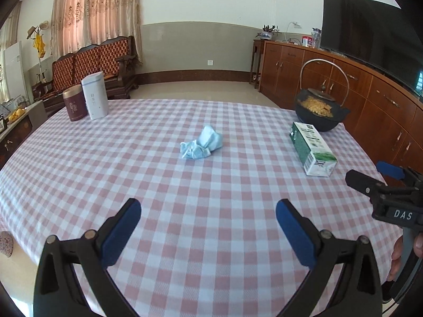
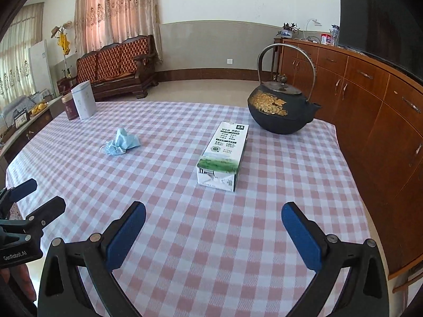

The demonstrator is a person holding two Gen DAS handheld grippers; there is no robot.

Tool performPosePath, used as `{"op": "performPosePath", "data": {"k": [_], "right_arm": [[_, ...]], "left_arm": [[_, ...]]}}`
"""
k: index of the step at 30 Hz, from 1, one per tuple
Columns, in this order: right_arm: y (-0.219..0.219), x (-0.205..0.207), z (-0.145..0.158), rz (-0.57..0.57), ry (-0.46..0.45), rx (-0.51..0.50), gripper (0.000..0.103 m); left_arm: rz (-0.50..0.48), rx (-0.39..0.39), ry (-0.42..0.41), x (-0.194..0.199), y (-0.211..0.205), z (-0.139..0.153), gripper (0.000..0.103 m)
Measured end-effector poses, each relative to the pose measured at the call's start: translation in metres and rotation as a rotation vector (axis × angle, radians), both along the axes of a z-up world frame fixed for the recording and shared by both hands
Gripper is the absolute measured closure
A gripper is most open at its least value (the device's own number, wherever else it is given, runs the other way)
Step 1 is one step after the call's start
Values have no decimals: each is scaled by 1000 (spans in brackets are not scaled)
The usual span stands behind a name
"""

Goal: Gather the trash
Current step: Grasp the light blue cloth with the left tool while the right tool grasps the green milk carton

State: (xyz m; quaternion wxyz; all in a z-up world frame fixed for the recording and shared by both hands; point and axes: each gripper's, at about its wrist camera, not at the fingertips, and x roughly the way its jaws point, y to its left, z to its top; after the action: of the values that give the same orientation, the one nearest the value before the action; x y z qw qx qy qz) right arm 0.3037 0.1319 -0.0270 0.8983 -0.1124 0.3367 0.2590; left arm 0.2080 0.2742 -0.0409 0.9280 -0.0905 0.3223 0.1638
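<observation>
Crumpled mask (image 1: 200, 143) and carton (image 2: 223, 155) lie beyond both spread tools.

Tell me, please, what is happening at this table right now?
A person holds two grippers over a checked tablecloth, collecting trash. Both the left gripper and the right gripper are open and empty. A crumpled blue face mask and a milk carton lying on its side wait untouched. A cast-iron teapot and two tea tins stand farther back.

Two near-edge views, shared table (image 1: 211, 211)
</observation>
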Motion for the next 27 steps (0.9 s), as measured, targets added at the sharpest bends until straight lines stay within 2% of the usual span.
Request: {"op": "performPosePath", "data": {"k": [4, 10, 14, 15, 18, 20, 22, 23, 24, 27], "right_arm": [[27, 46, -13, -31, 22, -38, 0], [52, 103, -35, -58, 82, -93, 0], [56, 121, -47, -68, 115, -100, 0], [55, 122, -48, -64, 119, -95, 0], [55, 124, -53, -51, 122, -91, 1], [53, 126, -54, -47, 121, -88, 6], [53, 126, -55, -42, 127, -85, 14], [53, 127, -56, -37, 135, -81, 16], [53, 128, -56, -30, 144, -78, 21], [54, 131, -59, -14, 168, -73, 43]], "left_arm": [[-29, 18, 39, 47, 8, -9, 3], [-39, 1, 101, 101, 31, -24, 9], [-71, -10, 176, 125, 39, -41, 13], [-85, -20, 196, 130, 41, -44, 18], [-96, -22, 190, 134, 41, -43, 23], [-98, -34, 194, 137, 41, -43, 26], [-102, -51, 208, 142, 42, -45, 37], [-113, -59, 207, 142, 42, -46, 48], [-113, -58, 203, 140, 42, -45, 56], [-138, -78, 184, 137, 41, -42, 63]]}}
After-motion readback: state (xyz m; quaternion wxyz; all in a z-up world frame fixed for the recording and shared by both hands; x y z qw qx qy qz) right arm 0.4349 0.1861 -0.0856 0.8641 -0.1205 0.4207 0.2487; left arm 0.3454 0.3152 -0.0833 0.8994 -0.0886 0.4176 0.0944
